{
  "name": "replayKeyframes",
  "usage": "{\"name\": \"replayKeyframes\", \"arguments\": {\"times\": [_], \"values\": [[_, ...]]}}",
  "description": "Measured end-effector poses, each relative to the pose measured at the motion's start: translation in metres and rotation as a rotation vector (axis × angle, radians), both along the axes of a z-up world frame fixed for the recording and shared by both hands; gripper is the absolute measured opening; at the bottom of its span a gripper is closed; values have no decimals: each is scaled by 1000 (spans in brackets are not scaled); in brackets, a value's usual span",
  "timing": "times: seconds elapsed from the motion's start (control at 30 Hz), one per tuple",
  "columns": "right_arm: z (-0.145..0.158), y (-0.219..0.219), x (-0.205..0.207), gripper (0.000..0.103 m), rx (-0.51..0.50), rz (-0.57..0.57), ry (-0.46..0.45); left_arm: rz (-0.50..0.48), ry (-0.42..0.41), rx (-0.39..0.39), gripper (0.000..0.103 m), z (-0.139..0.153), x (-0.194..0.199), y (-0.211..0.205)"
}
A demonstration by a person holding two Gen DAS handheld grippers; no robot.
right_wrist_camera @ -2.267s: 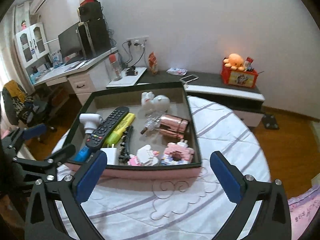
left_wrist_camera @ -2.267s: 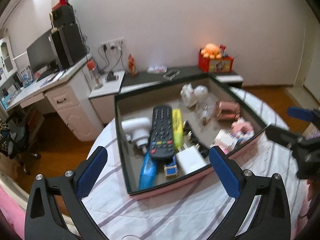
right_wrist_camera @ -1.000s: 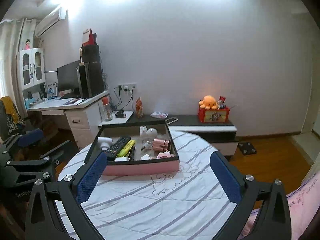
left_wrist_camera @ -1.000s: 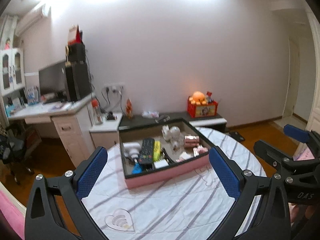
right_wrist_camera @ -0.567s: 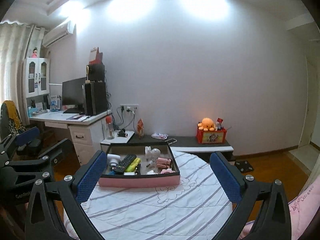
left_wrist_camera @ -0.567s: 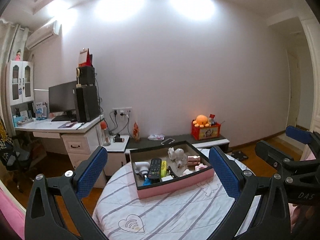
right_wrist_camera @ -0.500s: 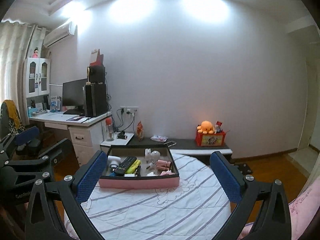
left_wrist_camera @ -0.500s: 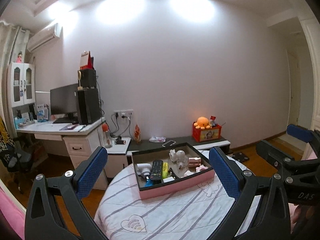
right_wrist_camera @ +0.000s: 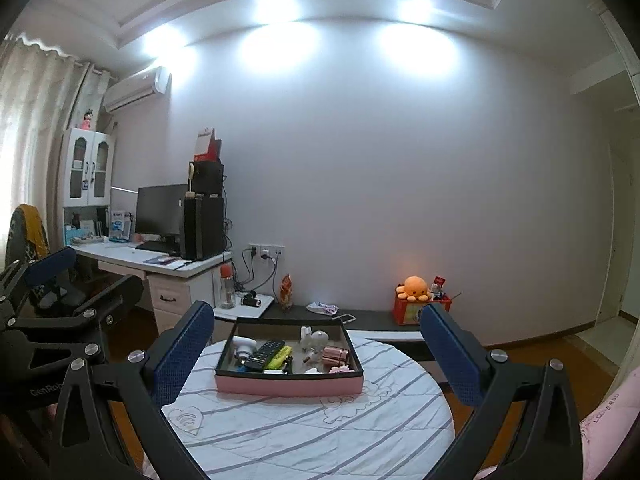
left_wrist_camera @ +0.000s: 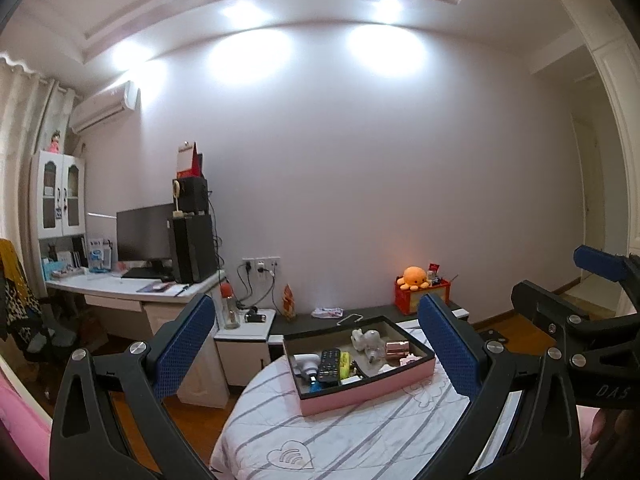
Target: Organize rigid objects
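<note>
A pink box (left_wrist_camera: 366, 390) with a dark rim stands on the round striped table (left_wrist_camera: 340, 440). It holds a black remote (left_wrist_camera: 329, 364), a yellow item, a white gadget, a rose-gold cylinder (left_wrist_camera: 397, 347) and other small things. It also shows in the right wrist view (right_wrist_camera: 288, 385), with the remote (right_wrist_camera: 264, 353) inside. My left gripper (left_wrist_camera: 316, 344) is open and empty, far back from the box. My right gripper (right_wrist_camera: 316, 344) is open and empty, also far back.
A white desk (right_wrist_camera: 160, 264) with monitor and computer tower stands at left. A low dark cabinet (right_wrist_camera: 376, 318) along the wall carries a red box with an orange plush octopus (right_wrist_camera: 414, 288). A chair (right_wrist_camera: 28, 236) stands far left. Pink bedding (right_wrist_camera: 608, 416) shows at lower right.
Both grippers have pulled far back and up from the box, which now looks small and distant. Both stay open and empty. The box's contents have not moved.
</note>
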State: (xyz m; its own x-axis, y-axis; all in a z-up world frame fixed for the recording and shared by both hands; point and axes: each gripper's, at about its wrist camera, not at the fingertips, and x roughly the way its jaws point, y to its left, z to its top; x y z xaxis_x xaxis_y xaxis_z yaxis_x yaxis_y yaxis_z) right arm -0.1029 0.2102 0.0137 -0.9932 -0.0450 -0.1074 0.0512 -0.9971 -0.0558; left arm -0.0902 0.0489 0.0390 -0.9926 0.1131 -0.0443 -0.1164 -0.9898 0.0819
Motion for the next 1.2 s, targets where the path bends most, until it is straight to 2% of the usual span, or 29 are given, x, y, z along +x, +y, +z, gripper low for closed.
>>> {"name": "replayKeyframes", "arguments": {"times": [0.13,0.47,0.57,0.83,1.07,1.2], "values": [[3,-3,7,103,11,-8,15,9,20,-7,103,4,9,-1],[12,-11,26,103,28,16,67,-11,63,53,103,16,29,-11],[13,-15,29,103,48,5,87,0,85,45,103,18,34,-9],[15,-15,27,103,51,0,97,-15,89,53,103,21,28,-8],[9,-12,26,103,34,16,145,8,182,56,103,10,30,-7],[-4,-12,24,103,27,13,170,22,193,39,103,0,27,-5]]}}
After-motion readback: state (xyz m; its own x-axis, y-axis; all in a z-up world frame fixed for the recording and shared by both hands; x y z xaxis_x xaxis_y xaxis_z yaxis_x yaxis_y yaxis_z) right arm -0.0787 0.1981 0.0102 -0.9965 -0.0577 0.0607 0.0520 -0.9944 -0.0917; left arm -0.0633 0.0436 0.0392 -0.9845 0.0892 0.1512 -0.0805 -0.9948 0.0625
